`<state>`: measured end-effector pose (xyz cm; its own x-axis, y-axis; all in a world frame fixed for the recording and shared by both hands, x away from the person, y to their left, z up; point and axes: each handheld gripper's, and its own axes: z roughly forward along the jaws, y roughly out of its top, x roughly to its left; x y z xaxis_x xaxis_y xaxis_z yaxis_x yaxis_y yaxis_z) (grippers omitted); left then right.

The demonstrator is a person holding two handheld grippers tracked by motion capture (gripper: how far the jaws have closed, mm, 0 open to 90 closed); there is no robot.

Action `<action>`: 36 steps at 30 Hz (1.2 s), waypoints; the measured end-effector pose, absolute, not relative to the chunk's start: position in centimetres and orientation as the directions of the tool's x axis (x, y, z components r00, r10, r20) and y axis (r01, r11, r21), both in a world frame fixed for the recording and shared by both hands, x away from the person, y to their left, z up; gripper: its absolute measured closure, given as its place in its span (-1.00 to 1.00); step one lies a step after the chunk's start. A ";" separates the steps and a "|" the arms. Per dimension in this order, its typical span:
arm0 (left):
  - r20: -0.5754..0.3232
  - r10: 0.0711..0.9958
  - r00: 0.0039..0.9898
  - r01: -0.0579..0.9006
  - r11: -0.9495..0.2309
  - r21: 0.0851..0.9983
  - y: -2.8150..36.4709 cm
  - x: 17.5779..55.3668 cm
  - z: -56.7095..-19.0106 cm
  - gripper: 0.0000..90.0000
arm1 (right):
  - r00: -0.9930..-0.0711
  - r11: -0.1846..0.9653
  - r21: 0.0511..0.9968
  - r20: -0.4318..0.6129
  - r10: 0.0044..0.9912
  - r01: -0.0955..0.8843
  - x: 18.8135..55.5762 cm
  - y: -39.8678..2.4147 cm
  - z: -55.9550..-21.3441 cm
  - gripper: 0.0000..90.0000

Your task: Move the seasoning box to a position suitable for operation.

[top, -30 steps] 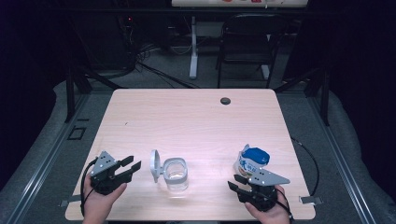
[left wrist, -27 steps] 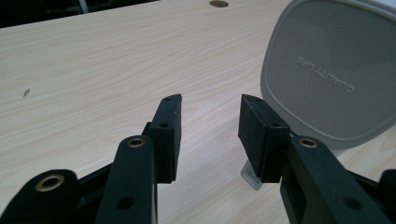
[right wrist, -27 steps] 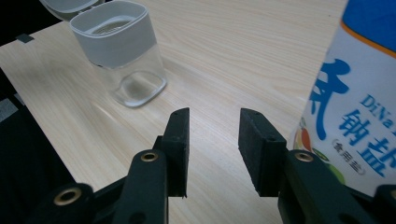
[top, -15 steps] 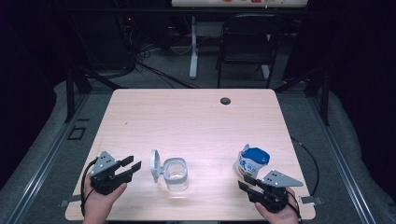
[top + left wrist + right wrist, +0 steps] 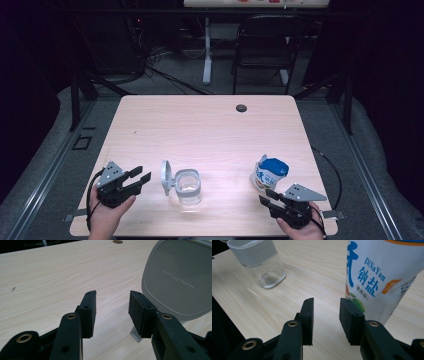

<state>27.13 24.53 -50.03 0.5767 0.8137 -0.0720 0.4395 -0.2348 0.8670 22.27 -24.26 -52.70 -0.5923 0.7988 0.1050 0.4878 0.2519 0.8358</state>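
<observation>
white-and-blue bag: salt bag (image 5: 269, 173) stands upright near the table's (image 5: 210, 125) right front corner, blue top up, long axis vertical.
bag from right gripper: right gripper (image 5: 267, 196) sits at the table's front edge, just in front of the bag; in the right gripper view the bag (image 5: 377, 277) rises just past the right-hand jaw, off to that side rather than between the jaws.
right gripper state: released, jaws parted with bare wood between the pads (image 5: 308, 317); nothing grasped.
jar: clear jar (image 5: 188, 186) stands upright at mid-front, open, its grey lid (image 5: 166, 177) tipped up on the left side.
jar from left gripper: left gripper (image 5: 142, 176) lies to the jar's left, jaws pointing at the lid; in the left gripper view the lid (image 5: 180, 280) stands close ahead, on the right-hand jaw's side.
left gripper state: released, jaws wide, empty.
nearer hand: right for the bag, left for the jar.
turning point: likely a sideways shift of the right gripper to bring the bag between its jaws.
</observation>
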 end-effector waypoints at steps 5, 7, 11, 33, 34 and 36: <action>-0.072 0.814 0.576 0.443 -0.237 0.865 24.6 27.2 -50.0 0.29 | -0.577 0.253 0.826 0.105 0.810 0.504 22.2 -24.9 -52.8 0.44; -0.072 0.812 0.579 0.440 -0.237 0.866 24.6 27.3 -50.0 0.29 | -0.568 0.250 0.825 0.101 0.817 0.507 22.2 -25.1 -52.9 0.43; -0.072 0.812 0.579 0.441 -0.238 0.866 24.5 27.3 -50.0 0.28 | -0.549 0.251 0.820 0.090 0.831 0.515 22.3 -25.5 -53.1 0.42; -0.072 0.815 0.575 0.446 -0.238 0.863 24.5 27.3 -50.2 0.28 | -0.468 0.216 0.826 0.064 0.882 0.521 24.1 -26.8 -54.8 -0.06; -0.072 0.815 0.575 0.446 -0.238 0.863 24.5 27.3 -50.2 0.28 | -0.467 0.210 0.826 0.072 0.881 0.523 24.3 -26.7 -54.8 -0.06; -0.073 0.815 0.574 0.446 -0.237 0.863 24.5 27.3 -50.2 0.28 | -0.461 0.193 0.826 0.090 0.883 0.530 24.6 -26.7 -54.8 -0.06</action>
<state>27.32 24.52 -50.17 0.5744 0.8154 -0.0727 0.4460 -0.2373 0.8630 24.63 -26.68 -54.81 -0.4611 0.8828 0.0898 0.5303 0.1931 0.8255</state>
